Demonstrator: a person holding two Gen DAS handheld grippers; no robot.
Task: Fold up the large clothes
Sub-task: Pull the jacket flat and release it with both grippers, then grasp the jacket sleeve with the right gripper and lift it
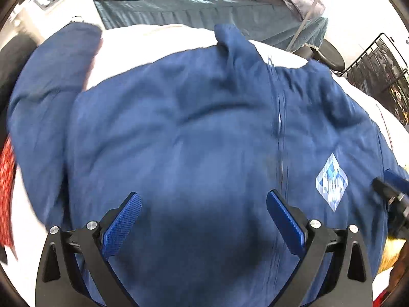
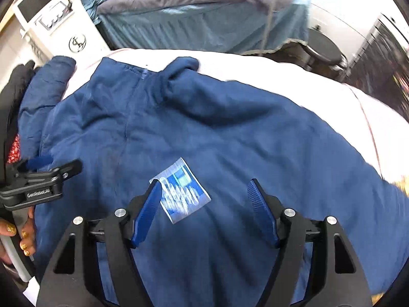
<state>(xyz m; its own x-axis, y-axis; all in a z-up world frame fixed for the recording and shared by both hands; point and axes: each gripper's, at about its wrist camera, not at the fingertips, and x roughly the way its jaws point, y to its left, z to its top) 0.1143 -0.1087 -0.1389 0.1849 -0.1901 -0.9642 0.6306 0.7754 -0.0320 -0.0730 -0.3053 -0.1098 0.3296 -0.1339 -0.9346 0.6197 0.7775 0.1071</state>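
A large navy zip-up jacket (image 1: 194, 133) lies spread front-up on a white surface (image 1: 153, 43), its zipper (image 1: 280, 117) running away from me. A pale diamond logo (image 1: 331, 181) marks its chest. One sleeve (image 1: 38, 102) trails off to the left. My left gripper (image 1: 204, 199) hovers over the jacket's body, open, with nothing between its blue pads (image 1: 122, 225). In the right wrist view the right gripper (image 2: 204, 186) is open just above the logo patch (image 2: 180, 189); its pads press on nothing. The left gripper (image 2: 57, 165) shows at that view's left edge.
Behind the surface stands a bed with a teal skirt and grey cover (image 1: 204, 7). A black round stool (image 1: 329, 56) and a wire rack (image 1: 378, 76) are at the back right. Red patterned cloth (image 1: 6, 192) lies at the left. A hand with gold nails (image 2: 23, 238) grips the left tool.
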